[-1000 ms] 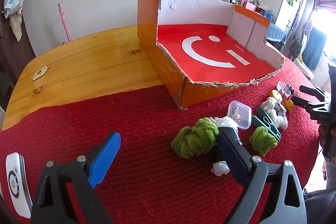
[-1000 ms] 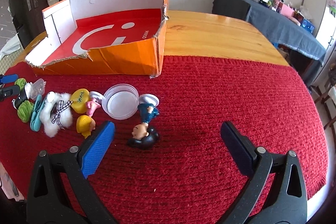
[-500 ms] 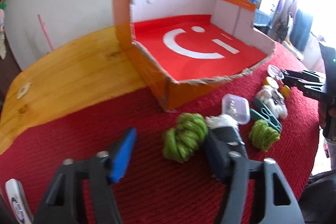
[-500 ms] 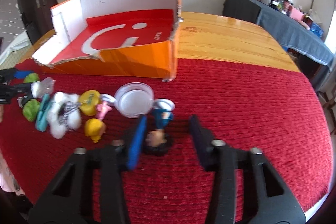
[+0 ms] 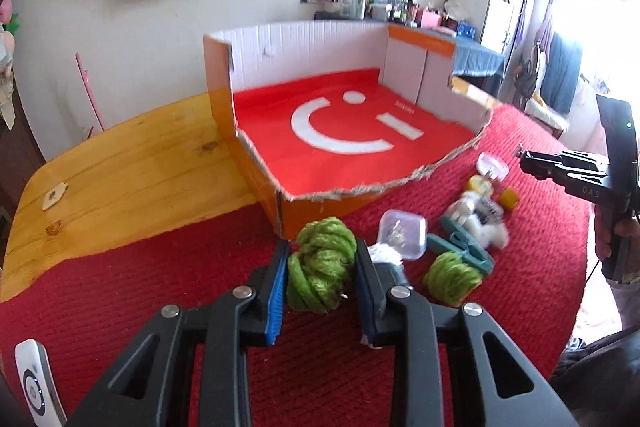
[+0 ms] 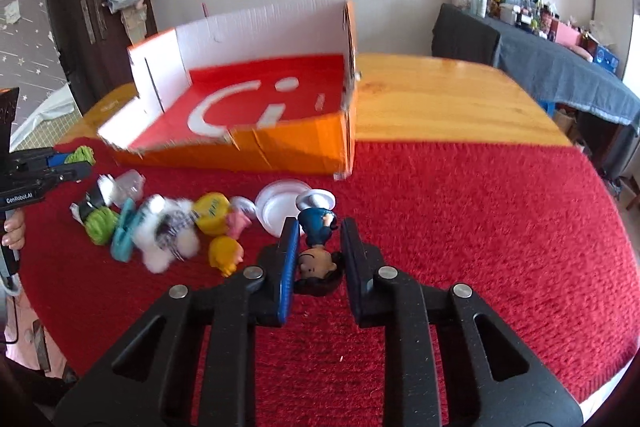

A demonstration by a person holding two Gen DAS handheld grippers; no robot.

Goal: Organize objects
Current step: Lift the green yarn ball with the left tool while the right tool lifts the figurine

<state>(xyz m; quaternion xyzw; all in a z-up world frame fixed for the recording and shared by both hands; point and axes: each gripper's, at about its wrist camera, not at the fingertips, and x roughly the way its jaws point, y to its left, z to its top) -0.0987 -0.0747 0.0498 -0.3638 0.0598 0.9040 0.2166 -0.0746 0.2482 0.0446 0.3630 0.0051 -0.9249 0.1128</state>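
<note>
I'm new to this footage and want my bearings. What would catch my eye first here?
The big torn orange cardboard box with a white smiley on its red floor sits at the back of the red knitted mat. Up front, the left hand-held gripper clamps a green yarn ball, and the right hand-held gripper clamps a blue-suited toy figurine.

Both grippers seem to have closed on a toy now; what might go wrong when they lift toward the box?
The green yarn ball is soft and could slip from the left gripper. The right gripper pinches the figurine only near its head, so it may tilt out. The box has a torn front edge that could catch either.
</note>
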